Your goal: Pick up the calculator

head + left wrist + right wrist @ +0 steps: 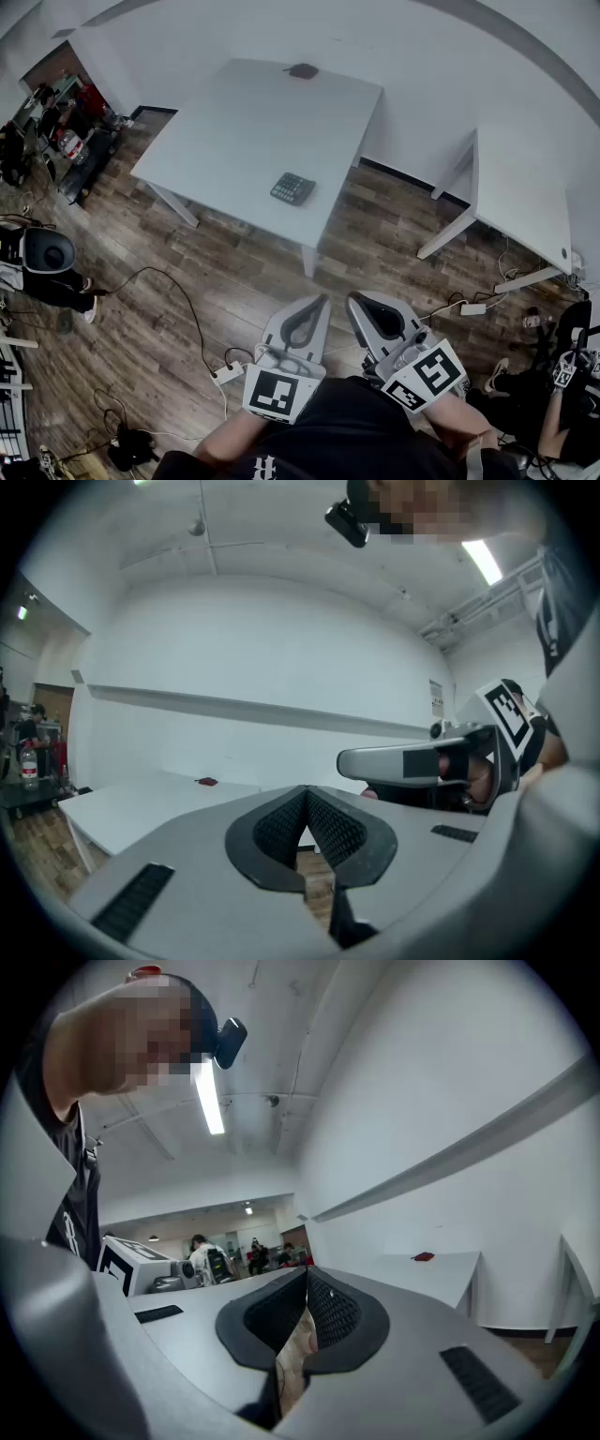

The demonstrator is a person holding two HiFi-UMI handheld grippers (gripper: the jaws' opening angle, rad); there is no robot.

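A dark calculator [292,188] lies near the front edge of a white table [234,131] in the head view. Both grippers are held close to my body, well short of the table. My left gripper [322,301] has its jaws together with nothing between them; in its own view the tips of the left gripper [307,791] meet. My right gripper [353,300] also stands shut and empty, and the right gripper [307,1274] shows its pads touching at the tip. The calculator is not visible in either gripper view.
A small dark red object [302,70] lies at the table's far edge. A second white table [525,192] stands to the right. Cables and a power strip [228,374] lie on the wooden floor. Carts and gear [70,141] stand at the left.
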